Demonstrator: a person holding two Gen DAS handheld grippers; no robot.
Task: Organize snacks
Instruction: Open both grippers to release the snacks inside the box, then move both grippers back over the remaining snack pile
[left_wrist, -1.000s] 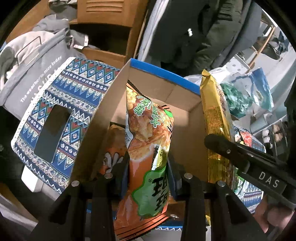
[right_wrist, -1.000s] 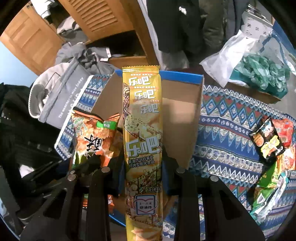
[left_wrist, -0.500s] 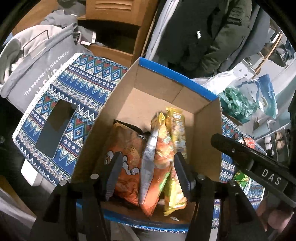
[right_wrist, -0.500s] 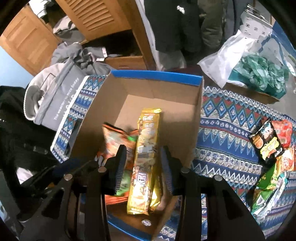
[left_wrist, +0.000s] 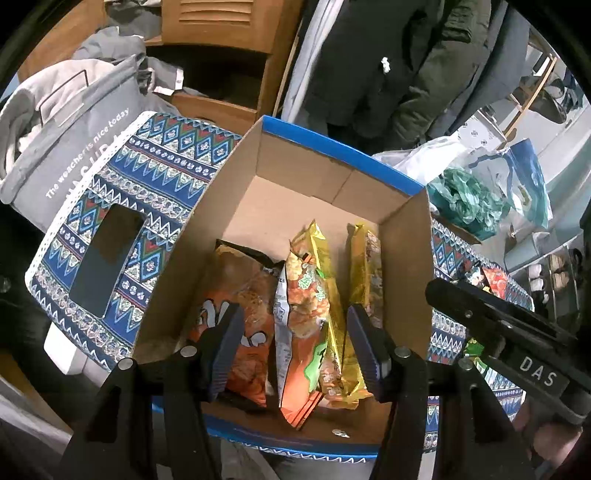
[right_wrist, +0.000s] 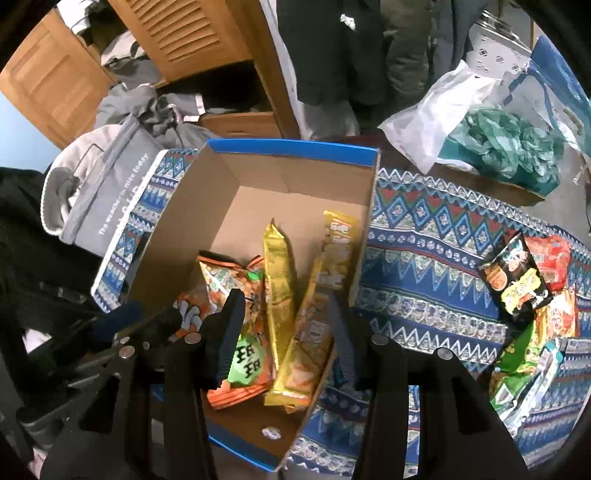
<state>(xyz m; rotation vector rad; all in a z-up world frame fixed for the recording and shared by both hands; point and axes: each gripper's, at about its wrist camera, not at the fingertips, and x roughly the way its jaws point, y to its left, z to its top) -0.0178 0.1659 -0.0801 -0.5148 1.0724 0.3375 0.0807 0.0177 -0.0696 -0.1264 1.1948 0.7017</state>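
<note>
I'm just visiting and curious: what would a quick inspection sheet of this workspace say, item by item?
Surface: a table under a blue patterned cloth.
Job's things: a cardboard box holding an orange bag, an orange-and-green bag and a long yellow pack, all standing on edge; more snack packets lie loose on the cloth.
Clutter: a black phone on the cloth.
Grippers: left gripper and right gripper have just been opening; both are open above the box, gripping nothing.
Cables: nothing seen.
Surroundings: a grey laundry bag, wooden cabinets, a plastic bag with green contents, hanging dark coats.
</note>
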